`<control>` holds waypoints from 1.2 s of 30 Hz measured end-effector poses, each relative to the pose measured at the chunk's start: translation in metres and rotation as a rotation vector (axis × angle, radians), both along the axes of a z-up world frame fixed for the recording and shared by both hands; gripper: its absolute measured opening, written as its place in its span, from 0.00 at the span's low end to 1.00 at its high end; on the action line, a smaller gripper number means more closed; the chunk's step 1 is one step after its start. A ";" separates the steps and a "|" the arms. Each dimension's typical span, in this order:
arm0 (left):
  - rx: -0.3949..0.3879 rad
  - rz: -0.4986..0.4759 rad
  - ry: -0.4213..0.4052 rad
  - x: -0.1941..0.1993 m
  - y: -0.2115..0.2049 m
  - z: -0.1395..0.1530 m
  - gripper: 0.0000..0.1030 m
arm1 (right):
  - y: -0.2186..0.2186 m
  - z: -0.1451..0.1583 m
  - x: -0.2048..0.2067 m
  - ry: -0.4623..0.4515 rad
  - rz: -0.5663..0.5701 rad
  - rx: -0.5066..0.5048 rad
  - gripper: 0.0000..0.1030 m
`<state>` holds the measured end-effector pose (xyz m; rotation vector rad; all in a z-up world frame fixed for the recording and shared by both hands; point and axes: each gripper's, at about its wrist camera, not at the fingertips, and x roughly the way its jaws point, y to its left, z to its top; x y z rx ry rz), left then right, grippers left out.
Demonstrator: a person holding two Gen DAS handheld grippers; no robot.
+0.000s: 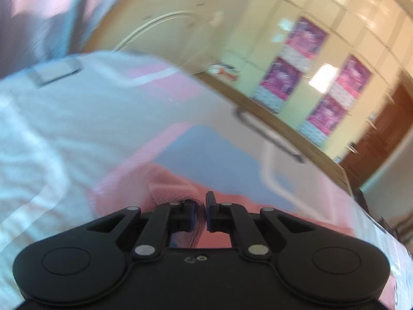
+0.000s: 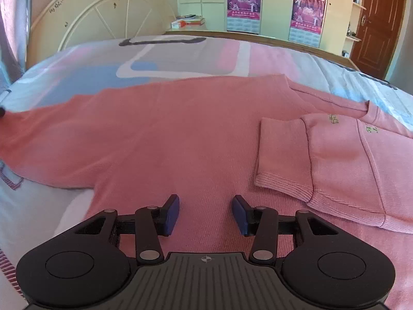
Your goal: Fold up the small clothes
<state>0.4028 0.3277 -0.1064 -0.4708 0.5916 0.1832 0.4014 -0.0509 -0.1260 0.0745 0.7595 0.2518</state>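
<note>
A pink knit sweater [image 2: 180, 134] lies spread flat on the bed. Its right sleeve is folded inward, with the ribbed cuff [image 2: 281, 178] resting on the body. The other sleeve stretches out to the left edge of the right wrist view. My right gripper [image 2: 206, 208] hovers open just over the sweater's lower body, with nothing between its blue pads [image 2: 172, 214]. In the blurred left wrist view, my left gripper [image 1: 200, 210] is shut on a bunched fold of the pink sweater [image 1: 175, 183], which rises around its fingers.
The bedcover [image 2: 165, 59] has pink, blue, grey and white patches. A cream headboard [image 2: 103, 15] stands at the far left. Beyond the bed's wooden edge are books [image 2: 188, 22], wardrobe doors with posters [image 2: 242, 2] and a brown door [image 2: 379, 18]. White bedding [image 1: 51, 118] fills the left wrist view's left side.
</note>
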 end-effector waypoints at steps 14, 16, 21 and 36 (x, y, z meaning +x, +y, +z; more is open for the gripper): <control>0.043 -0.604 -0.082 0.049 -0.304 0.015 0.07 | -0.138 0.031 -0.039 -0.111 -0.149 0.059 0.45; 0.054 -0.680 -0.036 0.054 -0.343 -0.005 0.08 | -0.163 0.027 -0.045 -0.102 -0.184 0.049 0.45; 0.111 -0.751 0.132 0.054 -0.388 -0.058 0.21 | -0.201 0.017 -0.055 -0.075 -0.206 0.063 0.45; 0.219 -0.390 0.202 0.010 -0.245 -0.066 0.73 | -0.111 0.016 -0.036 -0.230 0.113 -0.121 0.70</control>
